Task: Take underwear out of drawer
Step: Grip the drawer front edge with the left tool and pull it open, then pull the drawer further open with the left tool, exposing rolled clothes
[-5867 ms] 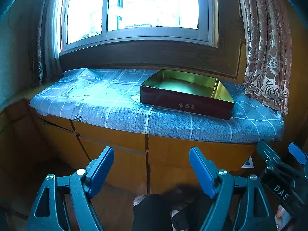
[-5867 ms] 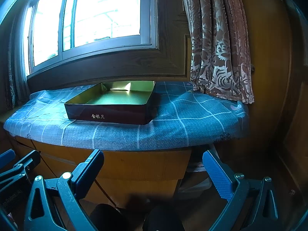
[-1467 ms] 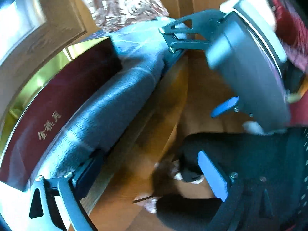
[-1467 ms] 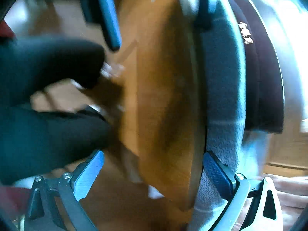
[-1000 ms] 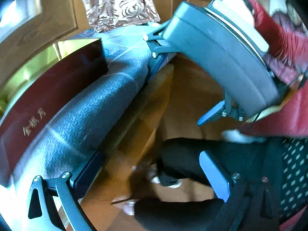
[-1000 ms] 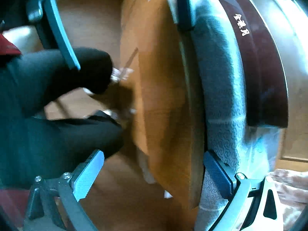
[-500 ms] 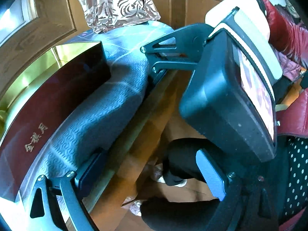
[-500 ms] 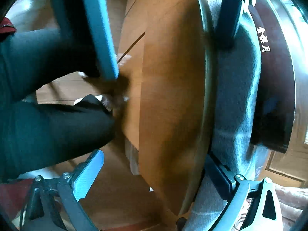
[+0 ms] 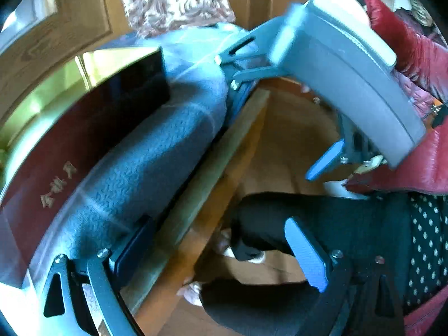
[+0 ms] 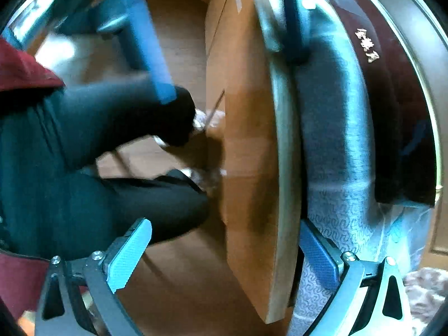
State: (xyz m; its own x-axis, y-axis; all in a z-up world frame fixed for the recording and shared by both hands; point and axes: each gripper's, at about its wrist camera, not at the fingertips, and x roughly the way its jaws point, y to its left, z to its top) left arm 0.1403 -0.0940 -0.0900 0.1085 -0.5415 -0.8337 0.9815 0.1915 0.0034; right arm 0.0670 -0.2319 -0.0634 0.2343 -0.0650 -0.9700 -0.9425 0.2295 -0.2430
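No underwear shows in either view, and the inside of the drawer is hidden. What shows of the drawer (image 10: 246, 151) is its tan wooden front, standing edge-on beneath the overhanging top, with a pale strip along its upper edge.

The left claw (image 9: 218, 249) has its jaws wide apart and straddles that edge: one blue pad is tucked against the cloth's hanging hem at the drawer's lip, the other hangs free over the person's dark trouser legs (image 9: 322, 218). The right claw (image 10: 224, 254) is likewise spread wide, one pad pressed under the cloth's edge beside the wood, the other out in open air above the knees. Neither grips anything.

The blue patterned cloth (image 9: 145, 156) drapes over the window seat and curls down past its rim. On it sits a dark red box (image 9: 92, 128) with gold lettering on its side and a shiny gold lining; its corner lies near the cloth's edge, and nothing can be seen inside.

Between drawer front and legs lies a narrow gap of wooden floor (image 10: 179, 36). A red sleeve (image 9: 414, 56) shows behind the right tool, and a patterned curtain (image 9: 173, 0) hangs beyond the box.
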